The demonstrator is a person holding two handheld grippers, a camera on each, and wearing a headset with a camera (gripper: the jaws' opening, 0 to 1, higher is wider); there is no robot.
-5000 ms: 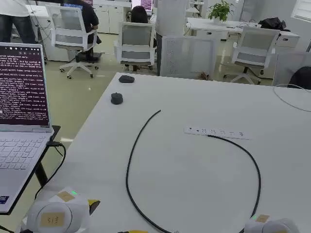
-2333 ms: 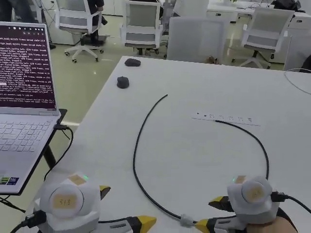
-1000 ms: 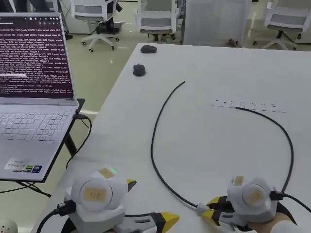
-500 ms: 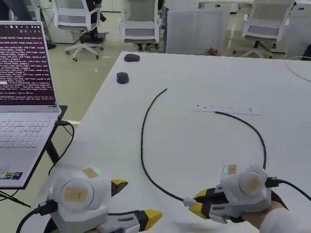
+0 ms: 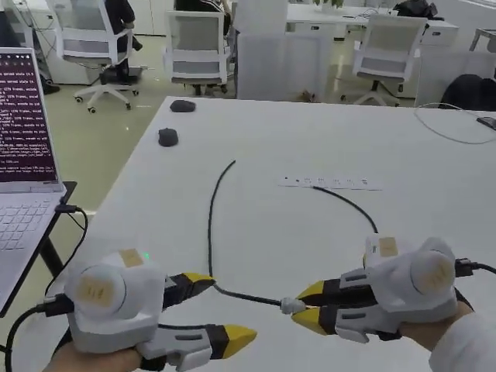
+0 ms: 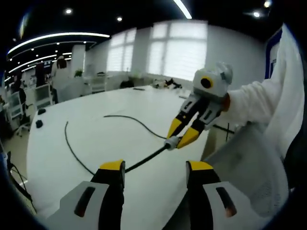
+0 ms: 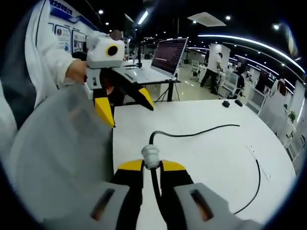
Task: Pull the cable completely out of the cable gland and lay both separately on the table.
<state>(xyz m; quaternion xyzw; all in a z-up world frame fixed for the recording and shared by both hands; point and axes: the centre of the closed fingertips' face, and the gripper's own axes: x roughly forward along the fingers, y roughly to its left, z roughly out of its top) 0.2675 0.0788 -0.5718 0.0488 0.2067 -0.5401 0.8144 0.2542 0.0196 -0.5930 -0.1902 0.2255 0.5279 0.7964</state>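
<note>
Right gripper [image 5: 302, 307] sits low on the right in the head view, jaws drawn together on the white cable gland [image 5: 289, 305]. The gland sits at the yellow tips, and in the right gripper view the black cable [image 5: 209, 225] runs back between the jaws toward the camera. Left gripper [image 5: 231, 308] is low on the left, jaws wide apart, nothing pinched; its tips point toward the gland, near it but apart. From the gland the cable leads left, passes just ahead of the left gripper's upper tip, then bends and runs away across the white table [image 5: 434, 178] to a free end mid-table. The cable is threaded through the gland, not pulled out. A second black run curves from near the white power strip [image 5: 329, 183] back behind the right gripper; whether it is the same cable cannot be told. Farther off on the table lie a dark mouse [image 5: 167, 137] and, beyond it, another small dark object [image 5: 183, 106]. An open laptop [image 5: 19, 132] stands off the table's left side.
</note>
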